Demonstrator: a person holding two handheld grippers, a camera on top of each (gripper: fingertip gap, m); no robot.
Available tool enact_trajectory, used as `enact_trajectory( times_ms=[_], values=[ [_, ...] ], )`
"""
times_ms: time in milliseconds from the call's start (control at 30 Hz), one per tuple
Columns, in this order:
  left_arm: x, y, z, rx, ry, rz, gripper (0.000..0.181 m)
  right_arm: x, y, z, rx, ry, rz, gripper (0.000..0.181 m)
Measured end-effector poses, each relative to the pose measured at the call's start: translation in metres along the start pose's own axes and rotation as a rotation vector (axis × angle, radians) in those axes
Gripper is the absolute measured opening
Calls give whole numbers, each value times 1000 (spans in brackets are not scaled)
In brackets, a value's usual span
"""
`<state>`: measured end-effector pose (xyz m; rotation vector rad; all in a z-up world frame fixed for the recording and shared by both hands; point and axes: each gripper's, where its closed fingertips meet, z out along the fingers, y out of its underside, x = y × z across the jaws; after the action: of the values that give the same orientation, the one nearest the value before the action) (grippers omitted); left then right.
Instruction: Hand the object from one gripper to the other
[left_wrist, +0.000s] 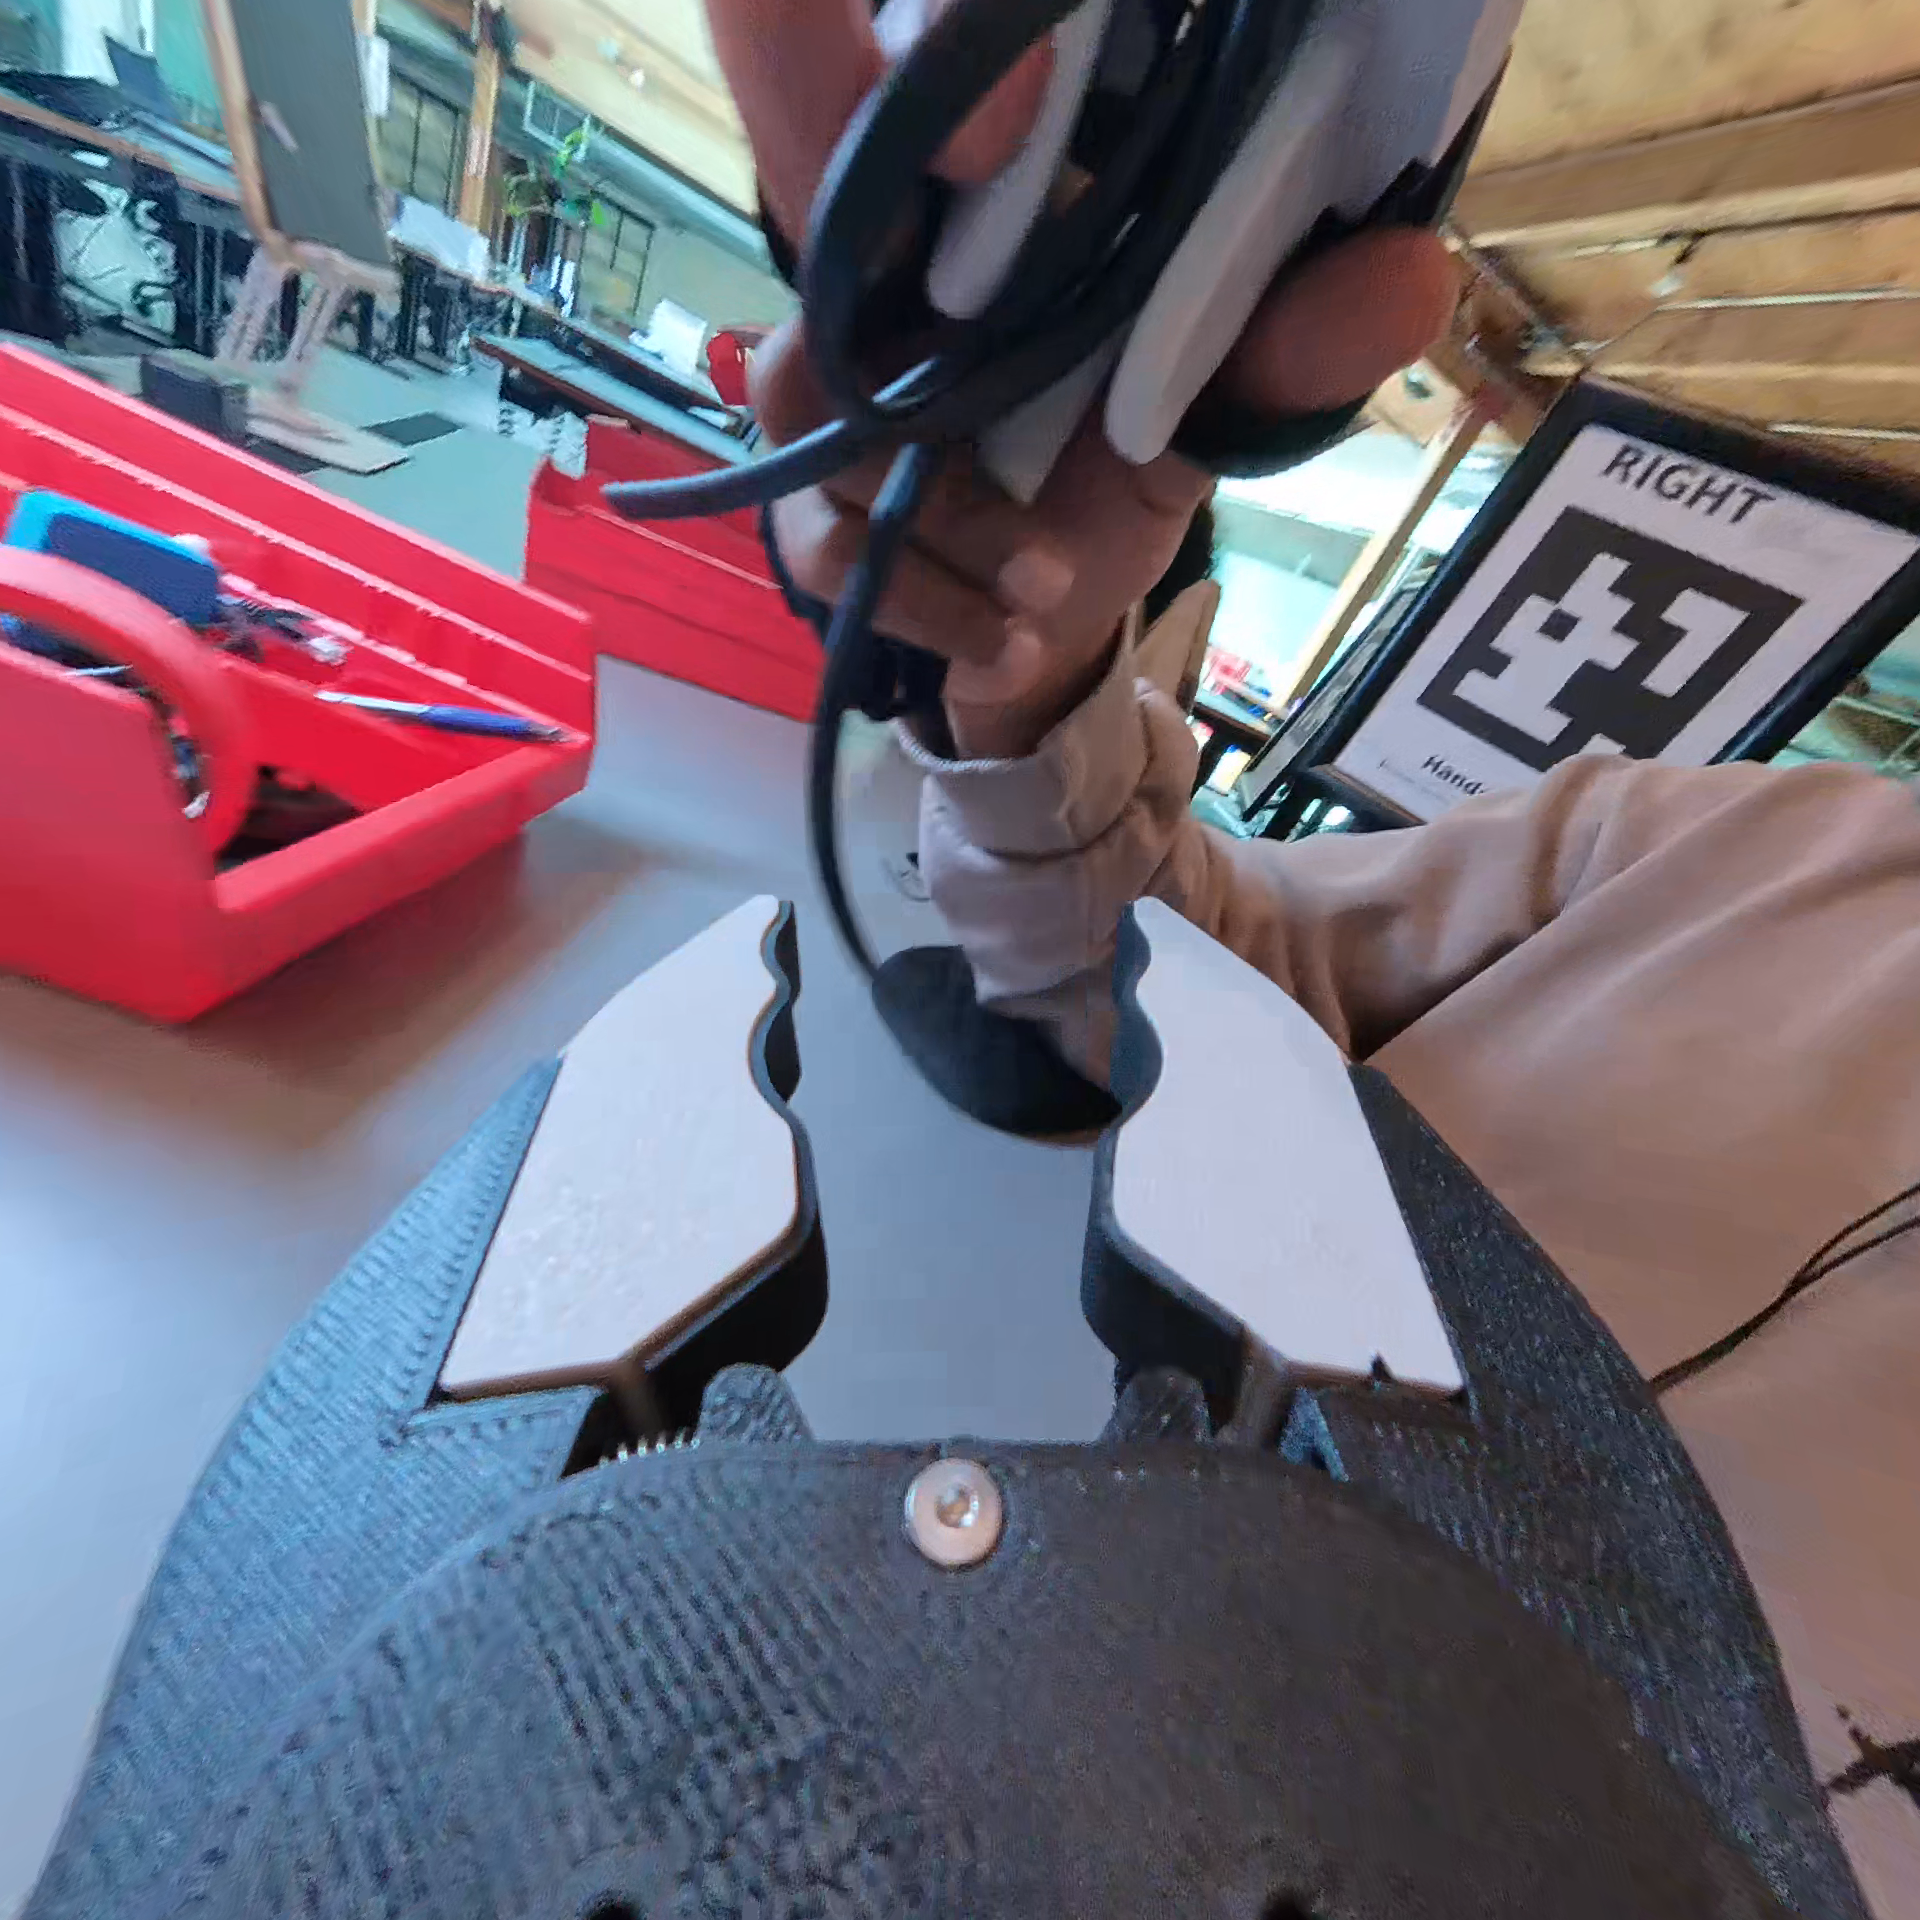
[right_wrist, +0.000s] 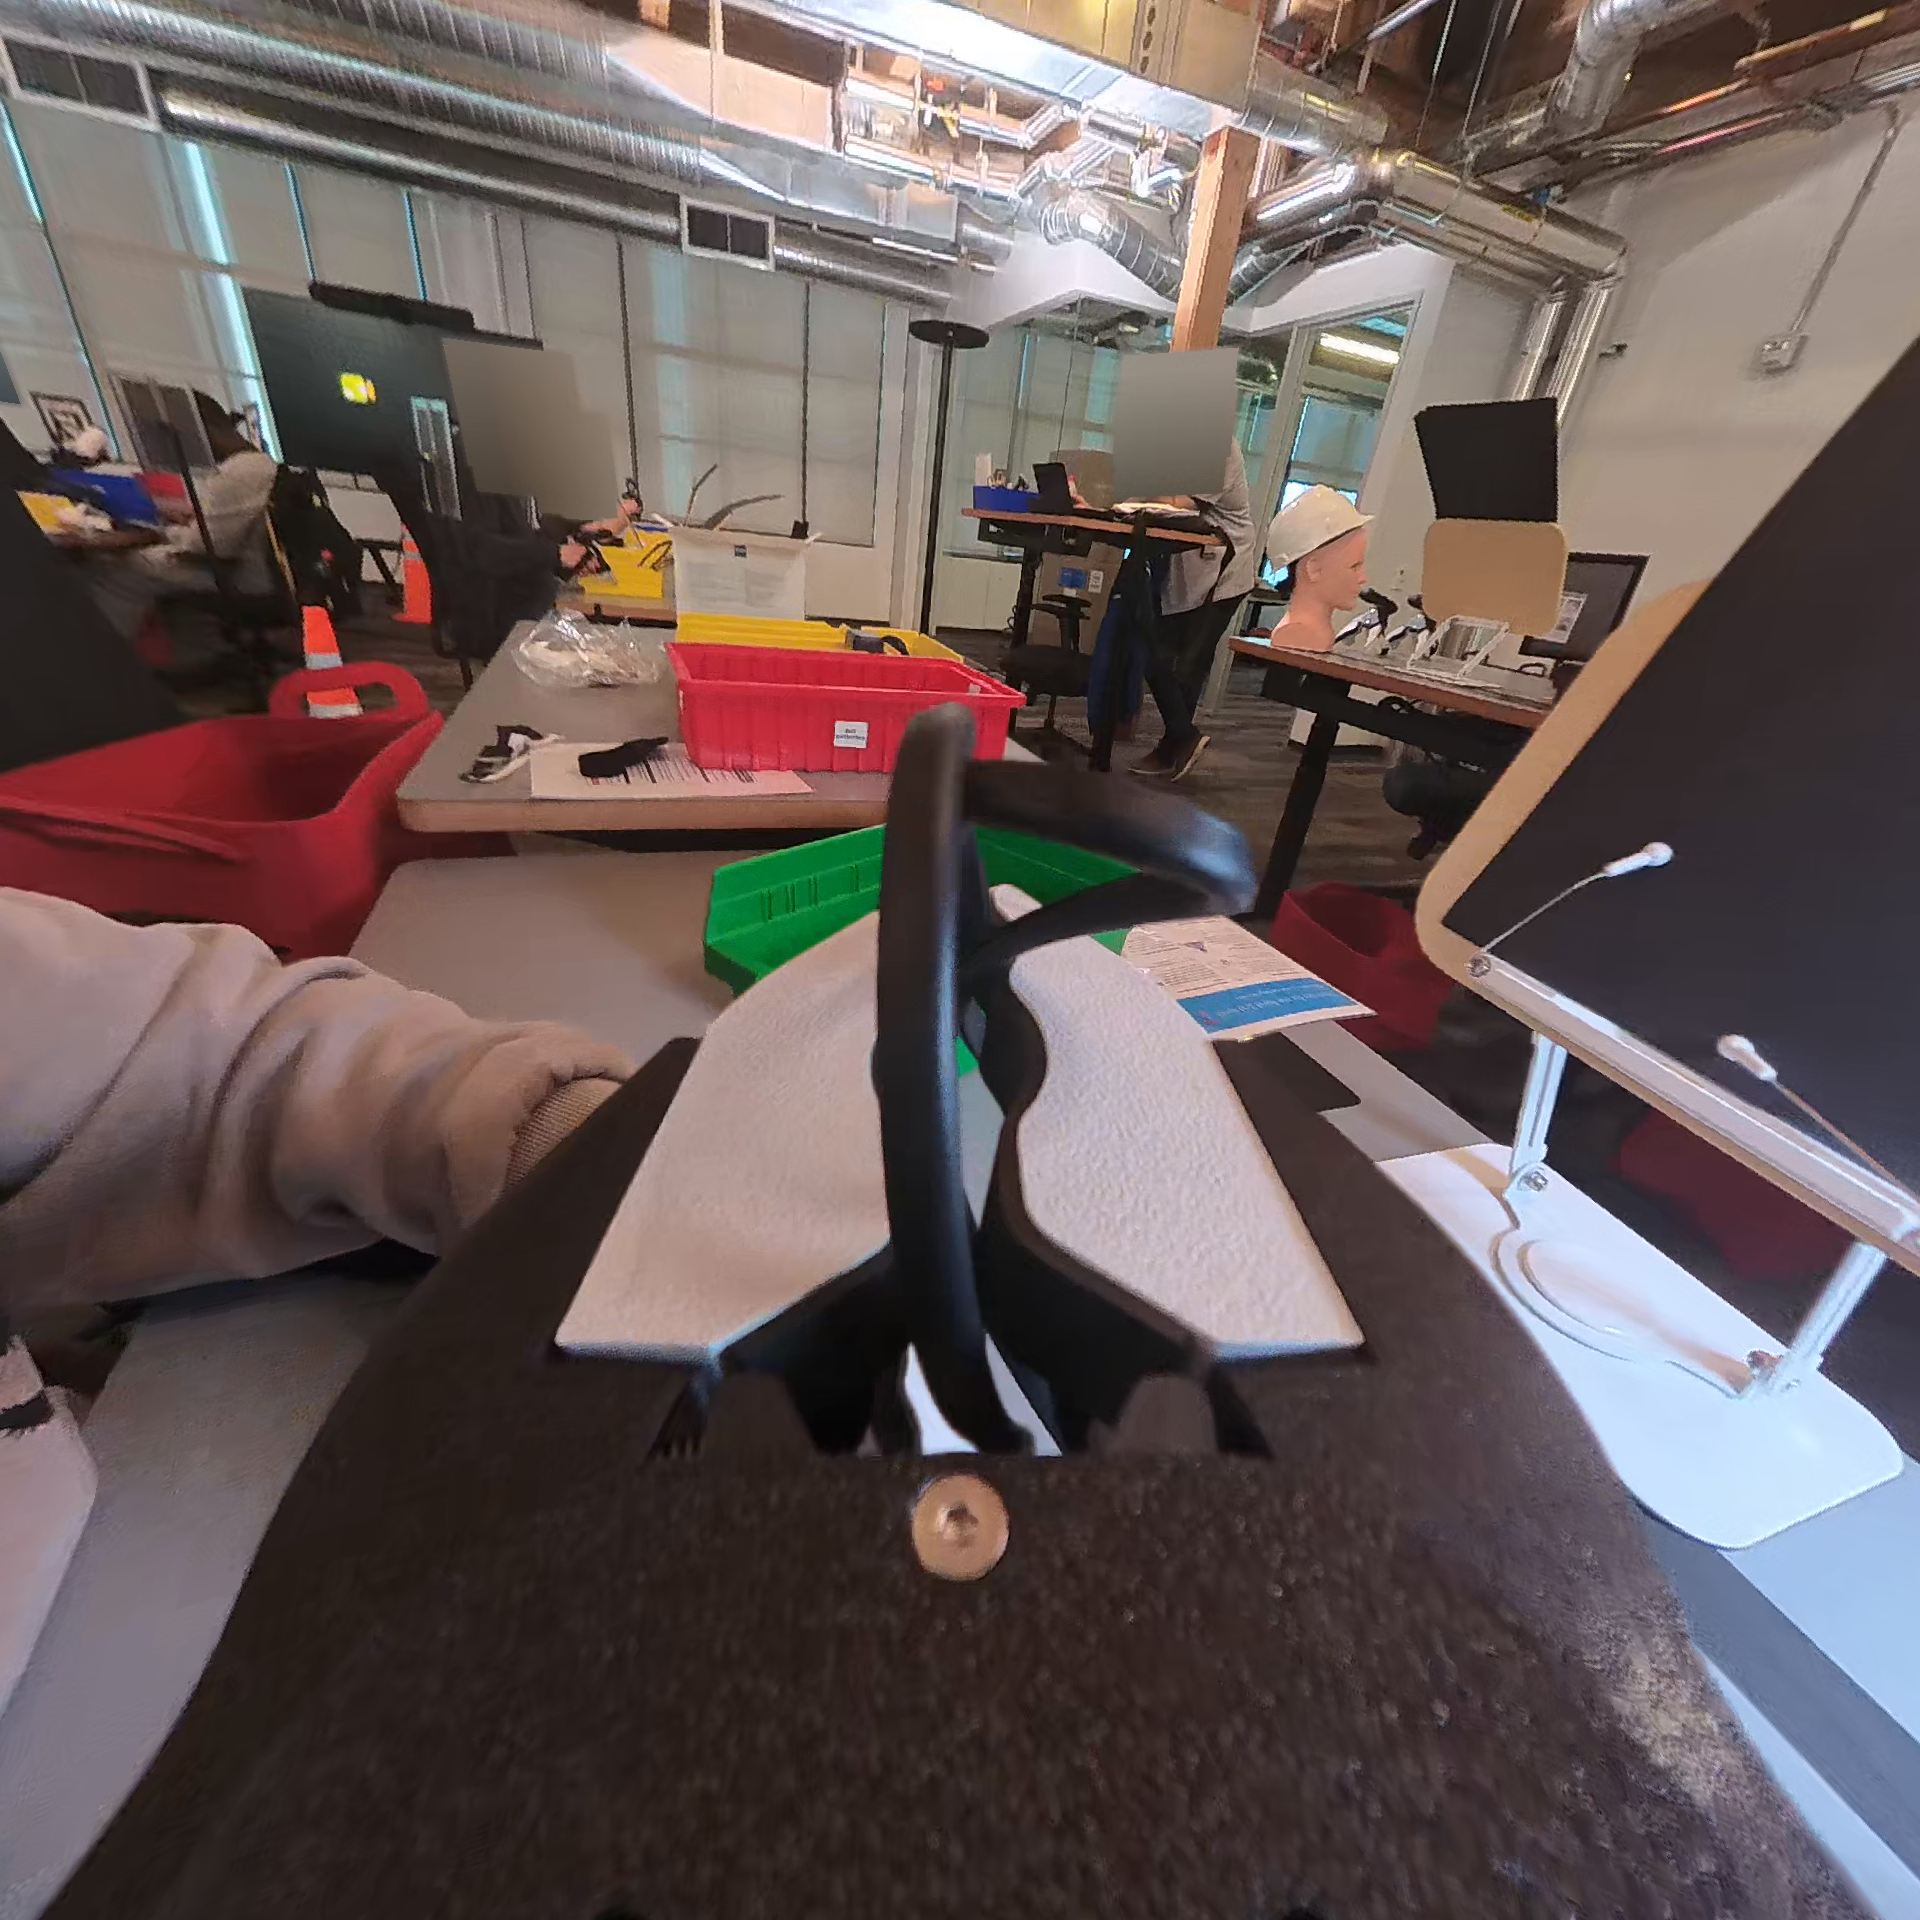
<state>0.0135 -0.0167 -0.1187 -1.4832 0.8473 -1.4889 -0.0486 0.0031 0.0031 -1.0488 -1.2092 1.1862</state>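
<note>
R gripper (right_wrist: 961, 1049) clamped on black cable (right_wrist: 920, 1039); L gripper (left_wrist: 956, 1039) apart, empty. Risk: loose loops slip or snag during handoff.

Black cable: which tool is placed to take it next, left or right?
Left. The left tool is open and empty below the right tool, which is shut on the black cable; a loose end hangs toward the left one.

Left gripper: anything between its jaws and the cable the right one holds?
Left wrist view: left gripper open; only bare tabletop between its jaws. The black cable hangs ahead from the right gripper.
</note>
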Motion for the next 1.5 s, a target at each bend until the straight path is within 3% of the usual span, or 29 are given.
enact_trajectory(
  times_ms=[167, 233, 300, 333, 400, 467, 600, 700, 833, 967, 1200, 1267, 1367, 1433, 1500],
  values=[
    [-18, 8, -1, -111, -200, 137, 7, -7, -2, 3, 9, -17, -3, 6],
    [-19, 0, -8, -73, -193, 99, 9, -6, -4, 1, 17, -15, -1, 6],
    [-21, -9, -12, -18, -182, 50, 29, -5, -5, 0, 22, -15, 4, 7],
    [-24, -9, -14, -21, -194, 52, 26, -6, -5, 1, 22, -23, 9, 7],
    [-27, -5, -15, -48, -213, 91, 0, -8, -3, 2, 13, -33, 12, 7],
    [-26, -5, -15, -55, -215, 102, 1, -7, 0, 3, -2, -25, -2, 7],
    [-27, -2, -12, -64, -196, 42, 58, -6, 0, 3, 5, -25, 3, 7],
    [-27, 4, -7, -65, -167, 28, 75, -7, -1, 3, 13, -27, -6, 8],
    [-21, 15, 1, -108, -129, 38, 73, -14, -15, -1, 94, -66, 6, 7],
    [-15, 25, 8, -138, -86, 23, 59, -19, -20, -3, 117, -100, 16, 8],
    [-12, 17, 11, -81, -102, 100, 34, -43, -12, 6, 102, -250, 111, 8],
    [-13, 14, 10, -79, -124, 146, 36, -47, -10, 8, 107, -288, 152, 7],
    [-19, 13, 8, -111, -211, 283, 31, -51, -6, 11, 91, -327, 196, 7],
    [-27, 11, 1, -156, -312, 452, 19, -49, -2, 11, 64, -330, 226, 6],
    [-36, 0, -10, -171, -447, 633, 19, -46, -2, 10, 55, -333, 274, 7]
  ],
)
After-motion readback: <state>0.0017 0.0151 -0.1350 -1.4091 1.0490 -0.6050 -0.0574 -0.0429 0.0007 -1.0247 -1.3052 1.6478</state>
